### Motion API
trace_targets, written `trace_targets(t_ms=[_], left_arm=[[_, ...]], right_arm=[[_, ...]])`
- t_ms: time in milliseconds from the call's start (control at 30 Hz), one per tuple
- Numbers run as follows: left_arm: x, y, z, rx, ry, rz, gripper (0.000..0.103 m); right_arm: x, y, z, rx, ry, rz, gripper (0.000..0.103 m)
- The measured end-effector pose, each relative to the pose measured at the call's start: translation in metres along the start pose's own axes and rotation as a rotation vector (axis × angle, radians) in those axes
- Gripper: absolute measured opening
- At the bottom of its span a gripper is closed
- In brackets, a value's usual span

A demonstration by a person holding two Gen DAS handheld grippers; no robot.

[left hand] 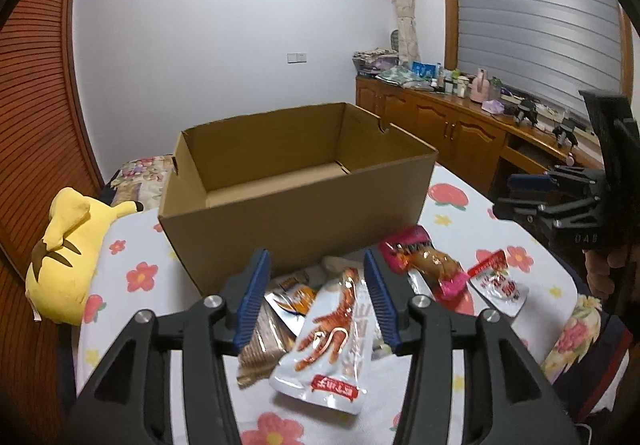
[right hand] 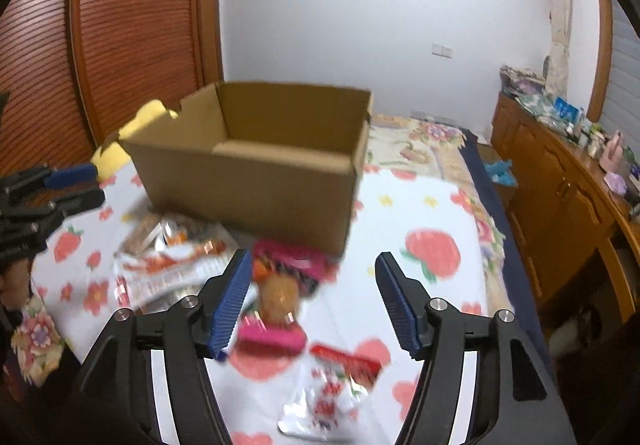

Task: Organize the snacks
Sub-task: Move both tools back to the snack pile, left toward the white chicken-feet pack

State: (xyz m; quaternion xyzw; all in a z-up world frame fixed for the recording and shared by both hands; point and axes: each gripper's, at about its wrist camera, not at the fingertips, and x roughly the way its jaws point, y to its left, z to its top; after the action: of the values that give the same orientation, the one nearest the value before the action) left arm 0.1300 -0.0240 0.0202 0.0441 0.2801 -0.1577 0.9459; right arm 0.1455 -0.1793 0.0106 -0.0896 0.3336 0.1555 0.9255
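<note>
An open, empty cardboard box [left hand: 296, 181] stands on the flowered sheet; it also shows in the right wrist view [right hand: 256, 165]. Several snack packs lie in front of it. My left gripper [left hand: 318, 299] is open above a white pack with a red chicken-foot print [left hand: 332, 341], jaws on either side, not touching. Beside it lie a brown wafer pack [left hand: 260, 345] and an orange pack [left hand: 294, 295]. My right gripper [right hand: 312, 301] is open above a pink pack [right hand: 280, 297] and a red-and-white pack [right hand: 332, 389]. The right gripper shows in the left view [left hand: 520, 197].
A yellow Pikachu plush [left hand: 68, 261] lies left of the box at the bed edge. A wooden cabinet [left hand: 460, 129] with clutter runs along the right wall. A slatted wooden wardrobe [right hand: 120, 29] stands at the left.
</note>
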Motion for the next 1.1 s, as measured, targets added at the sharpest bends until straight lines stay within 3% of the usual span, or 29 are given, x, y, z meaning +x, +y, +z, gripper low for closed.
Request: trace_targets(t_ms=[433, 1100], left_arm=[[0.04, -0.007, -0.037, 0.011, 0.116, -0.051, 0.055], [0.096, -0.021, -0.036, 0.081, 0.328, -0.113, 0.055]], right_arm=[[0.035, -0.018, -0.09, 0.061, 0.145, -0.032, 0.067], [0.049, -0.02, -0.102, 0.092, 0.145, -0.077, 0.079]])
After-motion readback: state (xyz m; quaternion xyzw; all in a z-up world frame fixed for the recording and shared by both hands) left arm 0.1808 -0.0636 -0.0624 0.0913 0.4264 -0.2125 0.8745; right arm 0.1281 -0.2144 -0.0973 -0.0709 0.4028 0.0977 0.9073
